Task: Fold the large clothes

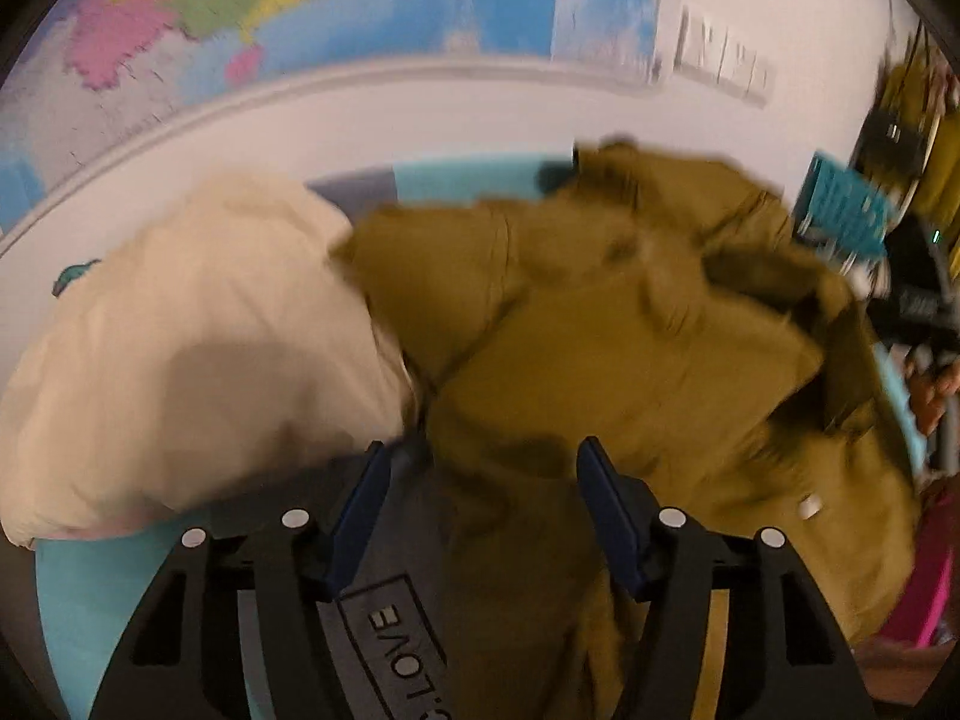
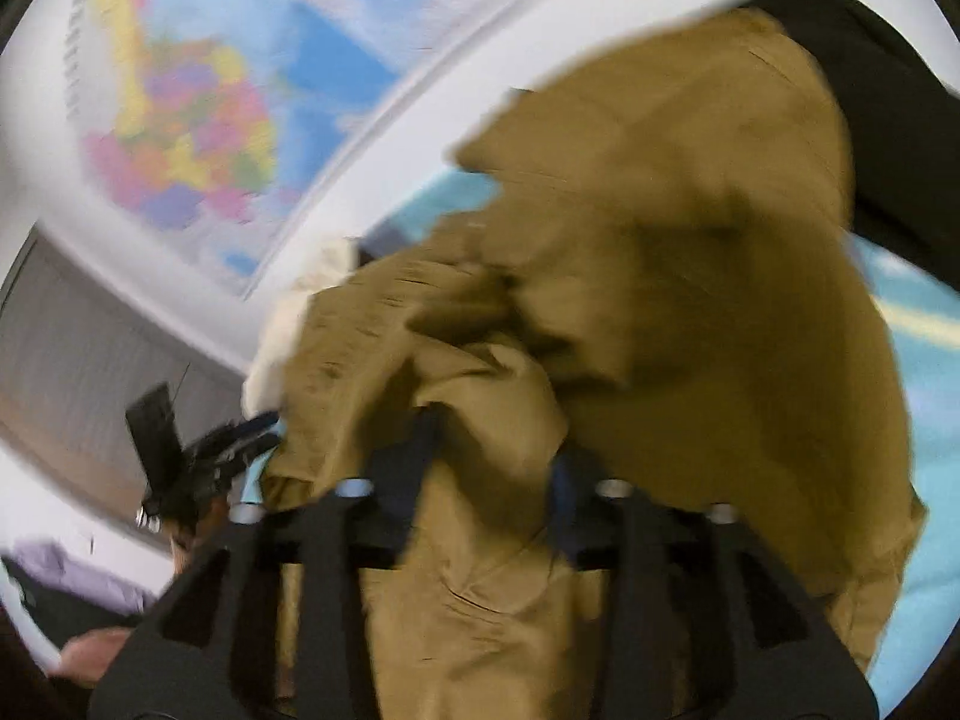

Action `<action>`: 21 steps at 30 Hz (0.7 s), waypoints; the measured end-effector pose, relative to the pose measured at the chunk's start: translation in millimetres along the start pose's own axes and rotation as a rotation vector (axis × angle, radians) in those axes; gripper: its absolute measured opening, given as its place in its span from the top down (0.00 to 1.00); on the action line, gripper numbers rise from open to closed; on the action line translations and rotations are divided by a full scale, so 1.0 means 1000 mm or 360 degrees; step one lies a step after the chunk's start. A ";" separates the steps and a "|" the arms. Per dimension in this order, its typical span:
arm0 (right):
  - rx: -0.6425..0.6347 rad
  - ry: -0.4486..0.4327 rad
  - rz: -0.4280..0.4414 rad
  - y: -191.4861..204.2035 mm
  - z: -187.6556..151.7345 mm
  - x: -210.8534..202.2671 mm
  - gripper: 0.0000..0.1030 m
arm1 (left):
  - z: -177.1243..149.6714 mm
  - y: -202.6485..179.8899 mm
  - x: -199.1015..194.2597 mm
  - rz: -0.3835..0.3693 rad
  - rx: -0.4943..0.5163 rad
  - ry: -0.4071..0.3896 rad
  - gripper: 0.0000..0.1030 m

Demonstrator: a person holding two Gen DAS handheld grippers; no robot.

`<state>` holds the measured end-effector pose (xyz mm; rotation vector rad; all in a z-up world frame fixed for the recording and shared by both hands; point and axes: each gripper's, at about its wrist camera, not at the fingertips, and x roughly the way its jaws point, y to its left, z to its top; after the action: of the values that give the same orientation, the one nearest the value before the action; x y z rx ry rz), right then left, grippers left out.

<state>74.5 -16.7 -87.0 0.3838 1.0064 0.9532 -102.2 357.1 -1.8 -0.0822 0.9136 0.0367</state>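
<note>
Comparing views: left gripper (image 1: 480,516) is seen spread apart, nothing clamped, over the olive jacket (image 1: 630,348) heaped mid-bed (image 1: 90,600) beside a cream garment (image 1: 198,348); right gripper (image 2: 492,462) grip cannot be told, fabric draped between fingers.

You face a white wall (image 1: 420,120) with a big, bright paper world map (image 1: 336,6) on it, blue seas and pink, yellow and green lands. Under the map lies a soft light-blue cover (image 1: 102,600). Right of the map hangs a small grey sign (image 1: 723,57). Left of the map is a grey panel (image 2: 78,348). Everything looks blurry.
</note>
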 end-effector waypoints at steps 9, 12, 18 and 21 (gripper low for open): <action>-0.0353 -0.0208 -0.0126 0.065 -0.040 -0.027 0.09 | -0.005 0.002 0.014 0.0065 -0.0015 0.0020 0.39; -0.0574 -0.0185 -0.0187 0.098 -0.057 -0.014 0.05 | -0.006 0.000 0.019 0.0101 -0.0039 0.0031 0.40; -0.0828 -0.0069 -0.0460 0.106 -0.068 0.022 0.64 | -0.007 0.002 0.022 0.0171 -0.0088 0.0030 0.44; -0.0634 -0.0150 -0.0241 0.085 -0.036 -0.012 0.79 | -0.010 0.009 0.019 0.0226 -0.0107 0.0014 0.51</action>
<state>-0.5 15.9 -43.0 0.0186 0.7270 0.9624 -99.2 365.0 -22.9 -0.0799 0.9260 0.1993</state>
